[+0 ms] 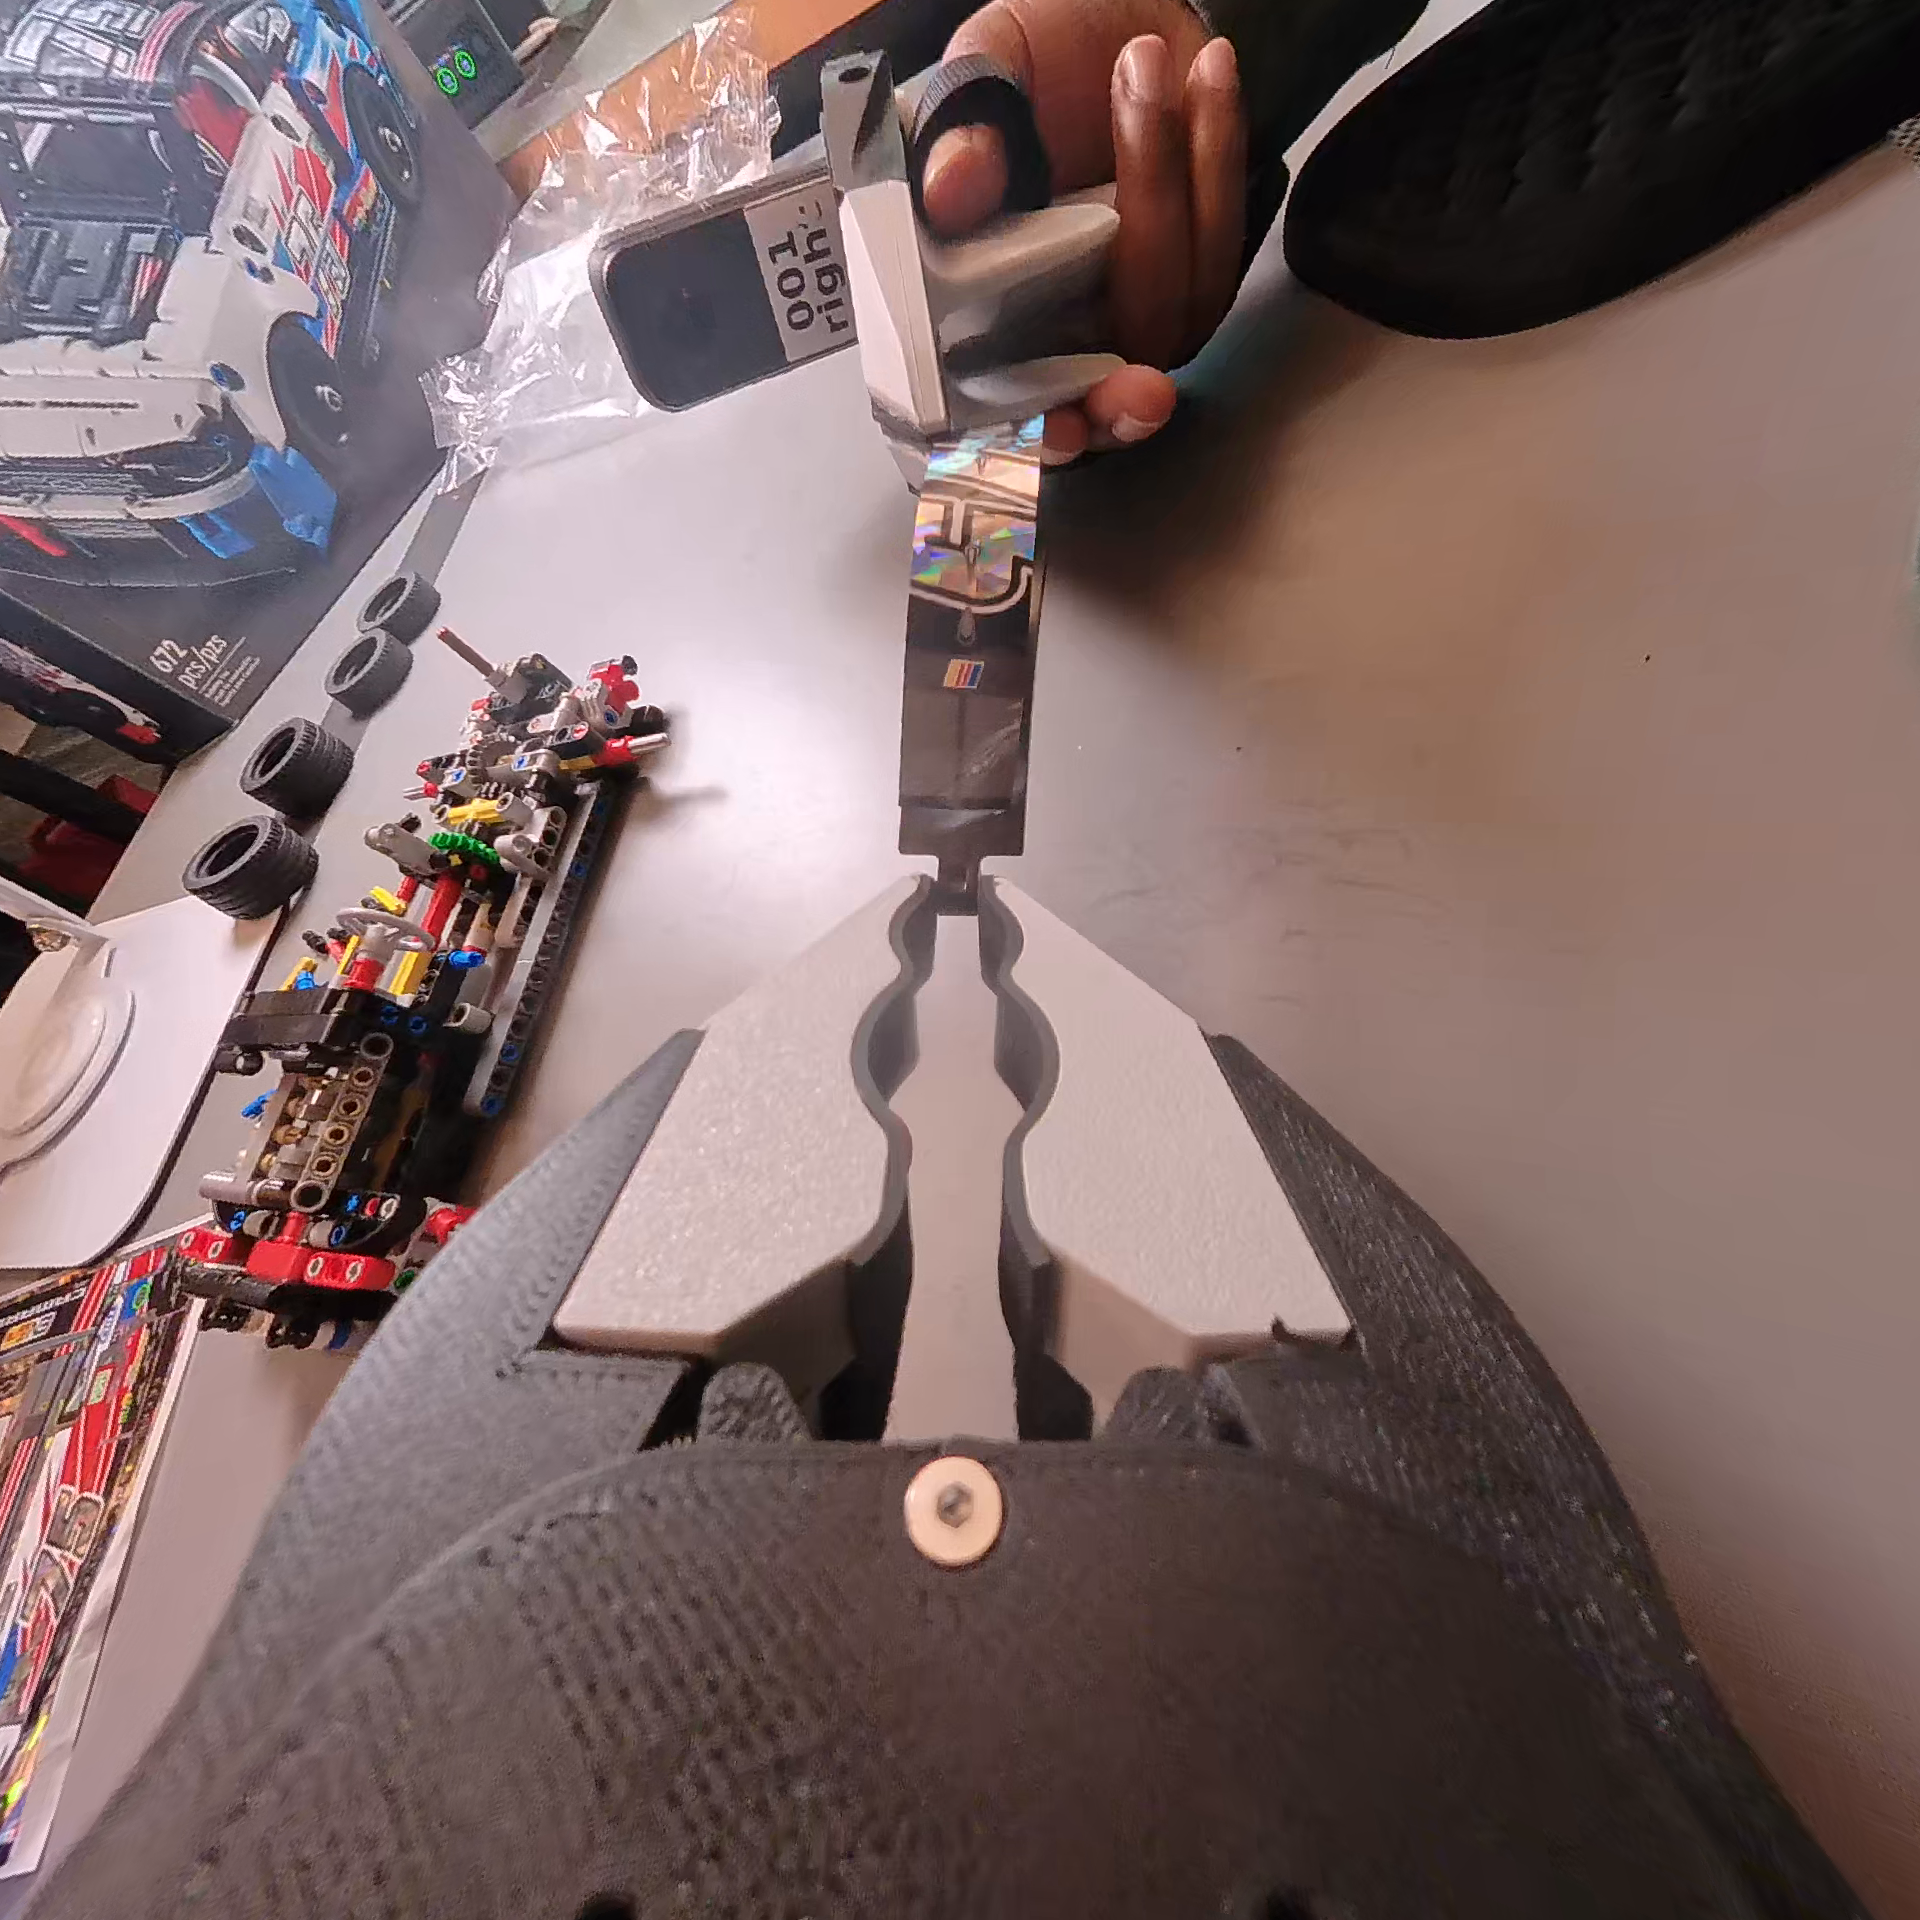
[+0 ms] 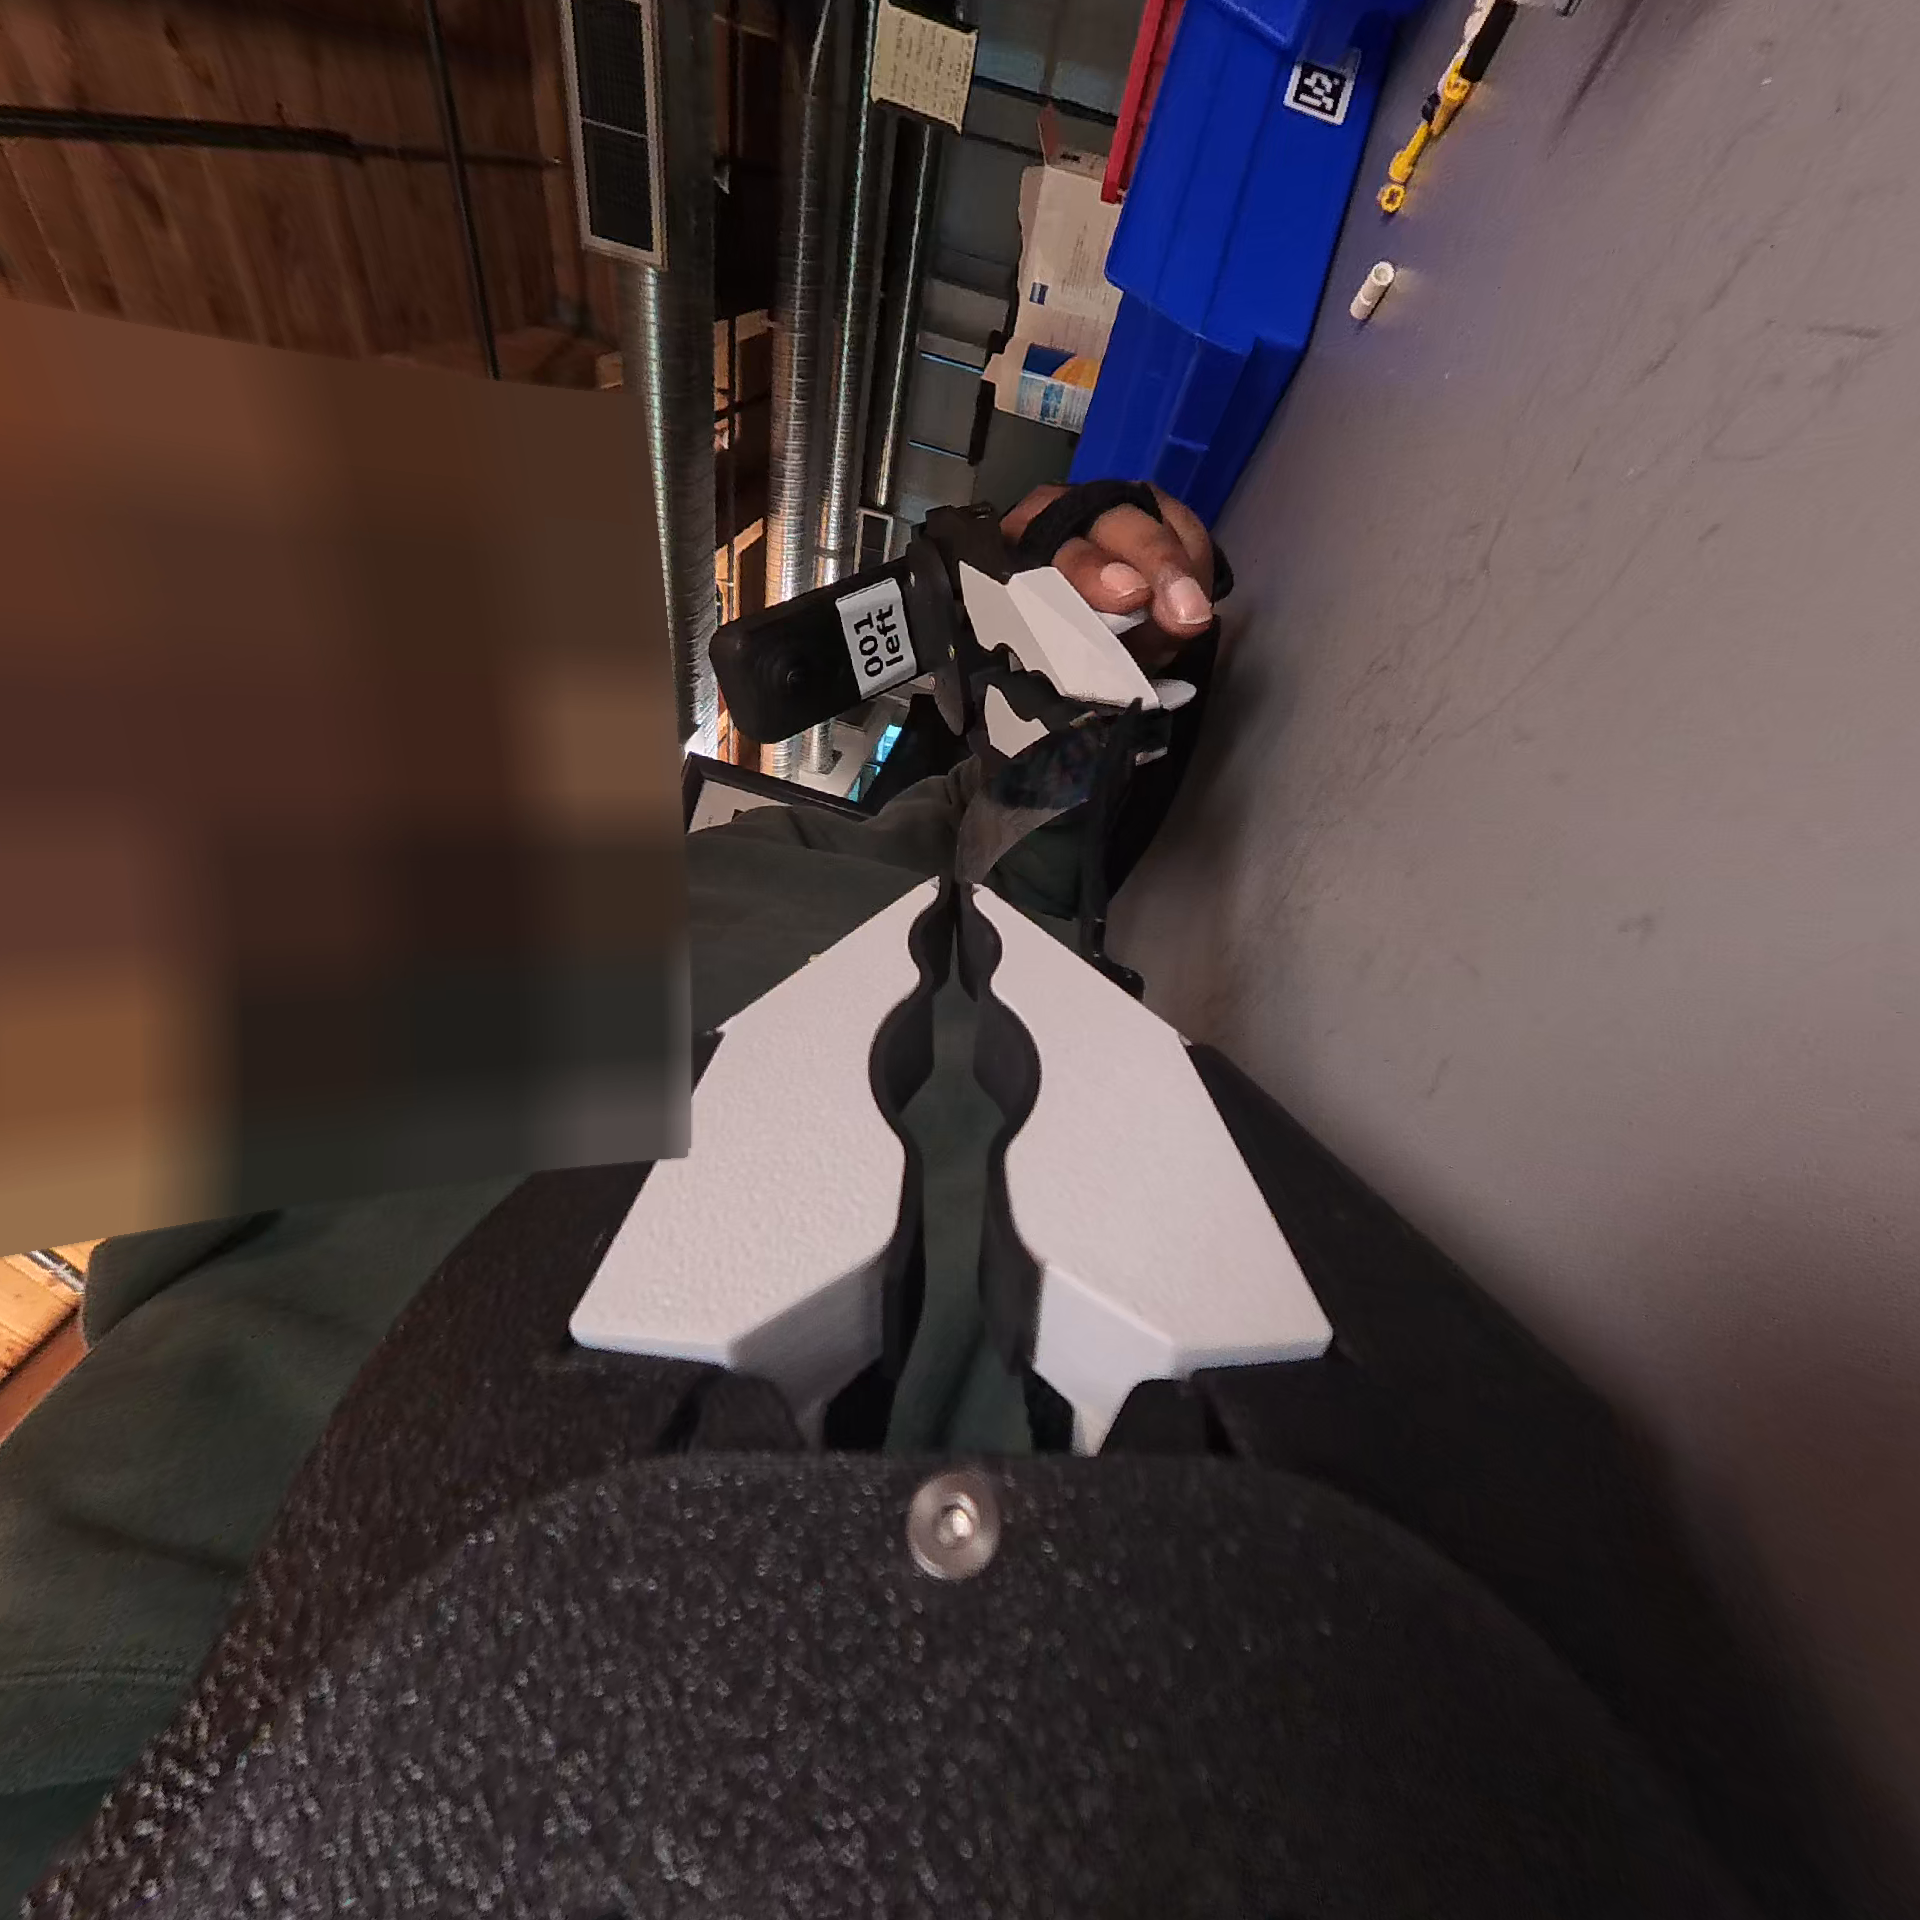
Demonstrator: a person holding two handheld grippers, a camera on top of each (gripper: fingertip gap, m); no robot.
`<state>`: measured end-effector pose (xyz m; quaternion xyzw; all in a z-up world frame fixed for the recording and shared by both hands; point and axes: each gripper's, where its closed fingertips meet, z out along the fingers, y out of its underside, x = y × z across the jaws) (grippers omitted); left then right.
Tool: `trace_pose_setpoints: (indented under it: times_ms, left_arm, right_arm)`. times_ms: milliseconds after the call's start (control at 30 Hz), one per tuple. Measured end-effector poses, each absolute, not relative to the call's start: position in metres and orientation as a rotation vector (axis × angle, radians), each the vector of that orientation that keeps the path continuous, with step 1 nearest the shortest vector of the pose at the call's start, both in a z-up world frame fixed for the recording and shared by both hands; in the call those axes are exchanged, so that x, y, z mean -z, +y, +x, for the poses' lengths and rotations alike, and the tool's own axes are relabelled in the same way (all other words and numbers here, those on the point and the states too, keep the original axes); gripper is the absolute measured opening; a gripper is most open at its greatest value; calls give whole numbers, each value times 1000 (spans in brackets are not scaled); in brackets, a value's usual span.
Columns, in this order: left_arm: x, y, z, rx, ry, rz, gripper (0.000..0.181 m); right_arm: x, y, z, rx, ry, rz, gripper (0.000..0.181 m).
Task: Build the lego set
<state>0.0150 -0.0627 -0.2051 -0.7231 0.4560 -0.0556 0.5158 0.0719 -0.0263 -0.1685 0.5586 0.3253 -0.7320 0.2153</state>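
A long dark strip with shiny foil print (image 1: 971, 675) hangs stretched between my two grippers above the grey table (image 1: 1455, 935). My left gripper (image 1: 951, 891) is shut on a small black tab at its near end. My right gripper (image 1: 966, 431), held by a hand, grips the far end. In the right wrist view my right gripper (image 2: 956, 891) is shut on the strip (image 2: 1023, 800), and the left gripper (image 2: 1122, 717) holds the other end. The half-built Lego chassis (image 1: 436, 935) lies on the table to the left, apart from both grippers.
Several black tyres (image 1: 296, 769) stand in a row left of the chassis. The set's box (image 1: 187, 312), a clear plastic bag (image 1: 582, 208), a white tray (image 1: 104, 1039) and the sticker sheet or booklet (image 1: 73, 1507) lie at the left. Blue bins (image 2: 1226, 260) and small loose pieces (image 2: 1371, 289) are farther off. Spacing between my two grippers at the tips: around 9 cm.
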Motion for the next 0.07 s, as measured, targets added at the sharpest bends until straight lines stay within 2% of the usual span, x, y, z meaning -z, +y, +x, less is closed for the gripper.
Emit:
trace_pose_setpoints:
  times_ms: [67]
  left_arm:
    - [207,-63,14,125,1101,-1748,5]
  right_arm:
    - [167,-26,71,2037,885,1544,0]
